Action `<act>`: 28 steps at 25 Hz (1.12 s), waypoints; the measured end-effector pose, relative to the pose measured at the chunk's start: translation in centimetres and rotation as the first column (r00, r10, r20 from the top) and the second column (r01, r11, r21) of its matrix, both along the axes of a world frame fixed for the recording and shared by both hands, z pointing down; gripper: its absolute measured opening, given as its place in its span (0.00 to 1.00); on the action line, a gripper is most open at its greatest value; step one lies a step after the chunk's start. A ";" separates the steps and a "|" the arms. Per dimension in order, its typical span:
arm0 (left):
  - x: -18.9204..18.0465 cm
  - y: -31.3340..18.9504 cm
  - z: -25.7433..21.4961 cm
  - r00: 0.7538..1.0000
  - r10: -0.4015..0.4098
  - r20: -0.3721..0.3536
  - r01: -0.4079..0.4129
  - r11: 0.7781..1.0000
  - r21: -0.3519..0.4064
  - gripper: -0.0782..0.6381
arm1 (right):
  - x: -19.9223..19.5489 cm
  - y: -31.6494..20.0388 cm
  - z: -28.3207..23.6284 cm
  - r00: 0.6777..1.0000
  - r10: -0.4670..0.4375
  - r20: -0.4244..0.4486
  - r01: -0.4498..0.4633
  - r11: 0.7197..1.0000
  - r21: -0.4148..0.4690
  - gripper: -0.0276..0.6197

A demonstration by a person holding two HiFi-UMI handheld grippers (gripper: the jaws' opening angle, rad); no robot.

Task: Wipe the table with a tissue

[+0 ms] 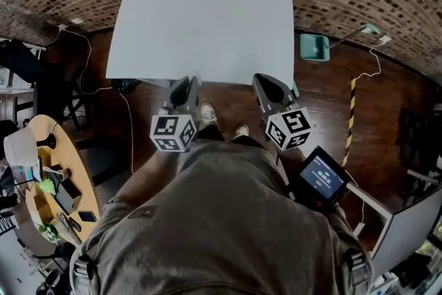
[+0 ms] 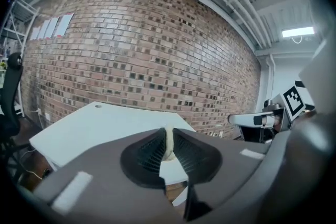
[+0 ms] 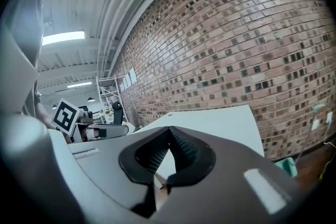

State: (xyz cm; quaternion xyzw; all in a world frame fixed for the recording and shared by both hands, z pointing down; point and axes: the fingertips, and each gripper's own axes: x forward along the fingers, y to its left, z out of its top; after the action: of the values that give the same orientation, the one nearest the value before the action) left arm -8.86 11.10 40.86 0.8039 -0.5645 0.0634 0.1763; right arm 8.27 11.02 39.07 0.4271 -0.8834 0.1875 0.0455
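1. The wiping has not begun. The white table (image 1: 207,17) fills the upper middle of the head view and its top looks bare, with only a small round hole near its upper left corner.
2. The left gripper (image 1: 186,85) hangs just over the table's near edge, at the lower middle of that view. In the left gripper view its jaws are pressed together on a thin pale strip, which is most likely the tissue (image 2: 169,142) (only its edge shows, so how much of it hangs below cannot be told).
3. The right gripper (image 1: 266,83) hangs beside the left one, a little to the right, also at the near edge. Its jaws meet at the tips and nothing stands between them.
4. Judged from this, the step in hand is to bring the tissue to the surface. The next move calls for lowering the left gripper until the tissue lies flat on the table, and then sweeping it across with light pressure, so that the thin paper does not tear or slip from the jaws.
5. As for containers, a teal box (image 1: 314,47) stands on the floor at the right of the table, near the brick wall. What is in it cannot be made out.
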 end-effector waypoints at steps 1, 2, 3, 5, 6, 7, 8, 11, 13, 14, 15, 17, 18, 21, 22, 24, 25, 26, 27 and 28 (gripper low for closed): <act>0.1 0.6 0.0 1.000 -0.006 -0.001 0.006 1.000 0.001 0.17 | 0.2 0.4 0.0 1.000 -0.005 -0.001 0.005 1.000 0.001 0.06; 0.2 1.0 -0.1 1.000 -0.010 -0.001 0.010 1.000 0.002 0.17 | 0.3 0.7 0.0 1.000 -0.010 -0.002 0.010 1.000 0.003 0.06; 0.2 1.5 -0.1 1.000 -0.013 -0.002 0.014 1.000 0.004 0.17 | 0.3 1.1 0.0 1.000 -0.015 -0.004 0.015 1.000 0.005 0.06; 0.3 2.2 -0.3 1.000 -0.016 -0.004 0.016 1.000 0.009 0.17 | 0.3 1.8 -0.1 1.000 -0.022 -0.008 0.022 1.000 0.008 0.06; 0.4 2.5 -0.3 1.000 -0.016 -0.005 0.016 1.000 0.012 0.17 | 0.3 2.2 -0.2 1.000 -0.024 -0.010 0.024 1.000 0.009 0.06; 0.5 2.7 -0.3 1.000 -0.013 -0.005 0.013 1.000 0.014 0.17 | 0.3 2.5 -0.2 1.000 -0.024 -0.011 0.024 1.000 0.010 0.06; 0.6 3.0 -0.3 1.000 -0.010 -0.005 0.010 1.000 0.015 0.17 | 0.3 2.8 -0.3 1.000 -0.023 -0.011 0.024 1.000 0.011 0.06; 0.6 3.6 -0.7 1.000 0.002 -0.007 -0.002 1.000 0.018 0.17 | 0.0 3.5 -0.6 1.000 -0.020 -0.012 0.020 1.000 0.012 0.06; 0.2 3.9 -0.9 1.000 0.008 -0.009 -0.008 1.000 0.019 0.17 | -0.6 3.9 -0.7 1.000 -0.021 -0.017 0.021 1.000 0.014 0.06; 0.0 4.0 -0.9 1.000 0.011 -0.012 -0.010 1.000 0.017 0.17 | -0.9 4.1 -0.6 1.000 -0.020 -0.020 0.020 1.000 0.012 0.06; -0.2 4.3 -0.8 1.000 0.014 -0.013 -0.014 1.000 0.013 0.17 | -1.2 4.4 -0.5 1.000 -0.018 -0.022 0.018 1.000 0.010 0.06; -0.5 4.9 -0.7 1.000 0.023 -0.011 -0.023 1.000 0.009 0.17 | -1.7 5.0 -0.3 1.000 -0.014 -0.022 0.014 1.000 0.004 0.06; -0.6 5.0 -0.7 1.000 0.027 -0.011 -0.027 1.000 0.007 0.17 | -1.9 5.2 -0.3 1.000 -0.013 -0.022 0.013 1.000 0.003 0.06; -0.6 5.1 -0.7 0.999 0.035 -0.015 -0.035 0.999 0.005 0.17 | -2.3 5.5 -0.3 1.000 -0.012 -0.024 0.012 1.000 0.006 0.06; -0.6 5.1 -0.7 0.999 0.039 -0.017 -0.039 0.999 0.004 0.17 | -2.5 5.6 -0.4 1.000 -0.011 -0.024 0.011 1.000 0.008 0.06; -0.5 5.1 -0.6 0.999 0.048 -0.020 -0.048 0.999 0.002 0.17 | -2.6 5.6 -0.4 1.000 -0.007 -0.024 0.007 1.000 0.008 0.06; -0.5 5.1 -0.6 0.998 0.052 -0.022 -0.052 0.999 0.002 0.17 | -2.7 5.7 -0.4 1.000 -0.005 -0.024 0.005 1.000 0.007 0.06; -0.3 5.0 -0.5 0.998 0.056 -0.025 -0.056 0.998 0.002 0.17 | -2.6 5.7 -0.3 1.000 -0.003 -0.024 0.003 1.000 0.006 0.06; -0.2 5.0 -0.5 0.998 0.059 -0.028 -0.059 0.998 0.001 0.17 | -2.6 5.7 -0.3 1.000 -0.001 -0.024 0.001 1.000 0.005 0.06; 0.0 5.0 -0.4 0.998 0.062 -0.031 -0.062 0.998 0.000 0.17 | -2.5 5.8 -0.2 1.000 0.002 -0.025 -0.002 1.000 0.004 0.06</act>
State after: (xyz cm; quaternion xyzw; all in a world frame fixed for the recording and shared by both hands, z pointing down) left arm -8.91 16.08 40.48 0.8218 -0.5365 0.0565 0.1832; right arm 5.80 16.77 38.88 0.4303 -0.8827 0.1805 0.0554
